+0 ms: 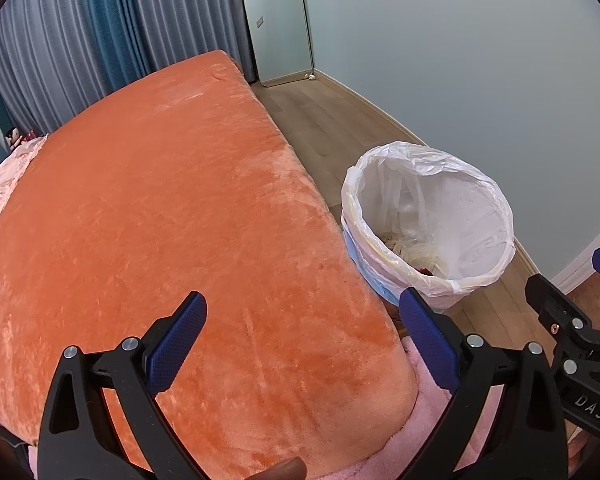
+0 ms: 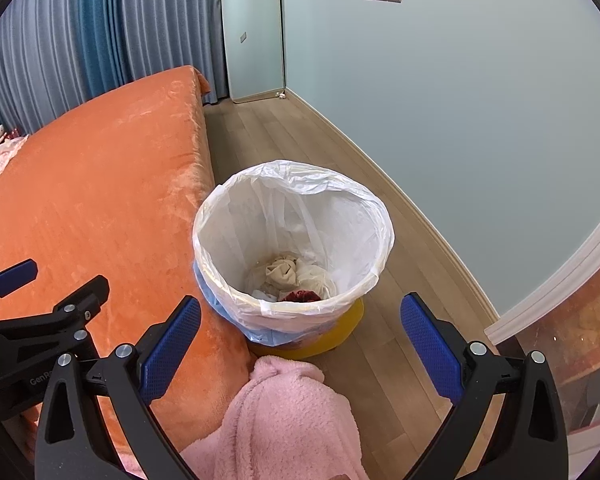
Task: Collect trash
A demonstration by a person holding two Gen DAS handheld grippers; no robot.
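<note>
Trash bin [image 2: 296,308], white-lined, holds crumpled wrappers [image 2: 284,272] at its bottom.

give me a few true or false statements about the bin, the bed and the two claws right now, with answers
1. The trash bin is lined with a white plastic bag. True.
2. The bin is empty. False: crumpled trash lies at its bottom.
3. The right claw holds a piece of trash. False: its jaws stand wide open with nothing between them.
4. The bin stands on the wooden floor beside the orange bed. True.
5. The left claw is shut. False: it is open, above the bed's orange cover.
6. A pink fluffy cloth lies at the bed's near corner. True.
</note>
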